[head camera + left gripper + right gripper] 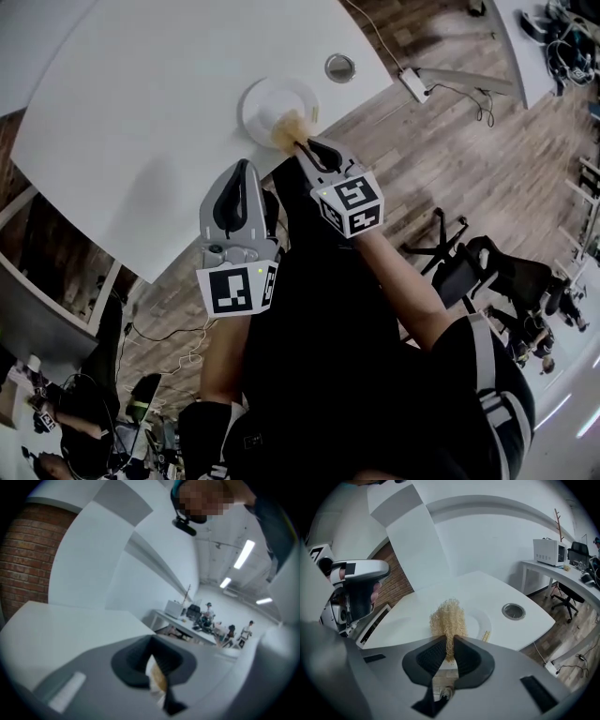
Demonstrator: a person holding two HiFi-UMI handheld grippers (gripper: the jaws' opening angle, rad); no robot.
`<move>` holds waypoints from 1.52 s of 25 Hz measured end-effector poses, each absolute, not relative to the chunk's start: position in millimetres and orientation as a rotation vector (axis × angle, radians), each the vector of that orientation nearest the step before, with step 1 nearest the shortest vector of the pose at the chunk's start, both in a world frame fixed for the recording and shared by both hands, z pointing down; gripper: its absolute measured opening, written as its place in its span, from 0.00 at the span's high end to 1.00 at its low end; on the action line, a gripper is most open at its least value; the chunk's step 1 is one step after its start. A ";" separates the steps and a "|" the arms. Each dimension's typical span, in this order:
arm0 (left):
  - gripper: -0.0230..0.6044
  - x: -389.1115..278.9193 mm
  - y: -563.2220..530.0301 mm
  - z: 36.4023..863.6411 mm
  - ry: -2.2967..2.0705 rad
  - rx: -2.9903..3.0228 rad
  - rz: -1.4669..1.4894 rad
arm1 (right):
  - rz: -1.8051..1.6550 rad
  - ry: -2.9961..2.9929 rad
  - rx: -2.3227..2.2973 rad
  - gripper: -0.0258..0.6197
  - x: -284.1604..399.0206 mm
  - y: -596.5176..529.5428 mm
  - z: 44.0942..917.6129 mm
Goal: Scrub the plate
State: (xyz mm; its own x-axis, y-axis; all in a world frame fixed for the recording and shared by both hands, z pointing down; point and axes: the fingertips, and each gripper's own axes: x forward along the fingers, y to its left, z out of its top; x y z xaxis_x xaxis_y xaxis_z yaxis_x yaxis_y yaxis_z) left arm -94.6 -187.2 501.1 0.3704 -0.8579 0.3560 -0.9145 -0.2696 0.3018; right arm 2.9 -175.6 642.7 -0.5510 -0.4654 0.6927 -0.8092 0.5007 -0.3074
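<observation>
two grippers (246, 165) (303, 145), one scrubber (288, 127), one plate (265, 96)

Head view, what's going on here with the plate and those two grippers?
A person holds a gripper in each hand. The right gripper is shut on a tan mesh scrubber, held over the near side of the white plate on the table. The left gripper hangs by the table edge, jaws together, apparently gripping nothing, apart from the plate.

On table (141, 112), plate (267, 98) near edge, scrubber (289, 129) over its rim, cable port (339, 67) to right
</observation>
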 end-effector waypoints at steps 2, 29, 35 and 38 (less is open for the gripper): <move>0.96 -93.3 -187.0 504.1 -1.533 2.171 0.161 | 0.822 -2.194 1.034 0.89 6.9 -176.0 648.5; 0.96 -98.9 -218.0 520.6 -1.569 2.087 0.171 | 0.708 -2.147 1.028 0.89 28.8 -253.1 657.4; 0.96 -102.1 -225.2 519.1 -1.594 2.056 0.150 | 0.693 -2.163 0.977 0.89 16.8 -263.8 658.3; 0.96 -106.2 -224.5 519.7 -1.611 2.041 0.143 | 0.679 -2.178 0.949 0.89 7.6 -268.3 657.4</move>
State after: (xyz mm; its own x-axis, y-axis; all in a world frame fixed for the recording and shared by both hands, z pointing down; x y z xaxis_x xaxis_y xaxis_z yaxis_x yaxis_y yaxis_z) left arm -106.2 -224.5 519.7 0.2831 -0.8731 0.3968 -0.9294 -0.1477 0.3382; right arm 7.6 -268.3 657.4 -0.5199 -0.4332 0.7362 -0.7748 0.6020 -0.1930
